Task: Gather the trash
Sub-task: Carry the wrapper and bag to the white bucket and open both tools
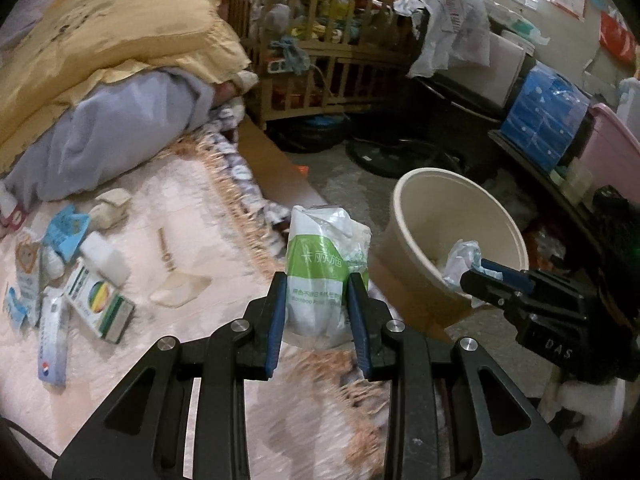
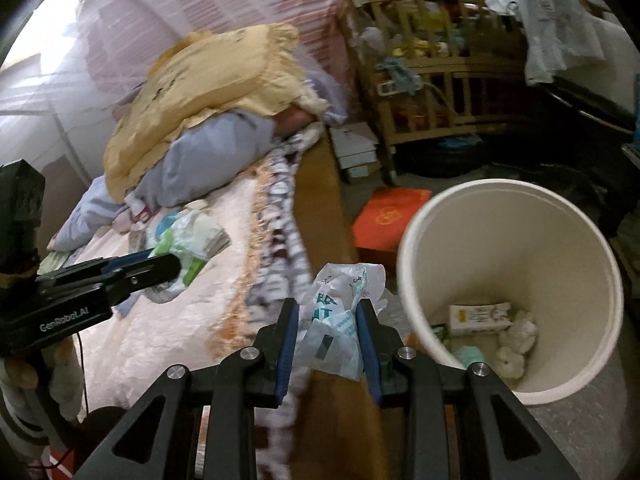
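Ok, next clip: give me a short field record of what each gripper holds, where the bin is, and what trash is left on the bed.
left gripper: shut on green-and-white tissue pack
right gripper: shut on crumpled plastic wrapper
bin: on the floor beside the bed, open, tilted towards the camera
bin contents: small carton, white wads
left on bed: green-striped box, blue-and-white packets

Yellow pillow (image 1: 120,28) on grey bedding (image 1: 112,132); wooden crib (image 1: 320,48), seemingly cluttered
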